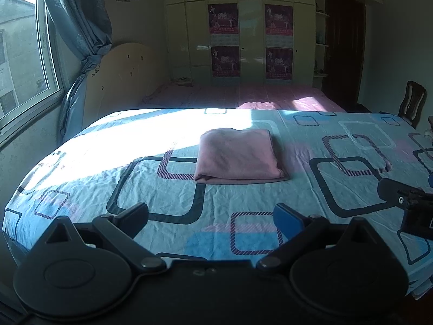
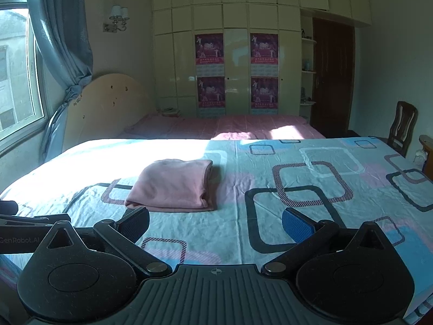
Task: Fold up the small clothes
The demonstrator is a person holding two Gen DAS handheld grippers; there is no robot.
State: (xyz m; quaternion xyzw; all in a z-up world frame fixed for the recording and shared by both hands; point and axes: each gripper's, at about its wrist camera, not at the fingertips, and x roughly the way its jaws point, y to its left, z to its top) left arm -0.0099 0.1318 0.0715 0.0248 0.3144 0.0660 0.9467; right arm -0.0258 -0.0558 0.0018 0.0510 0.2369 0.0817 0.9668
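A pink garment lies folded into a neat rectangle on the patterned blue sheet, half in sunlight. In the right wrist view the same pink garment sits left of centre. My left gripper is open, held back from the fold with nothing between its fingers. My right gripper is open too, empty, its left finger just short of the garment's near edge. The right gripper's body shows at the right edge of the left wrist view. The left gripper's body shows at the left edge of the right wrist view.
The sheet covers a wide flat surface. Behind it stands a bed with a pink cover and a rounded headboard. A window with blue curtains is on the left, a wooden chair on the right, wardrobes at the back.
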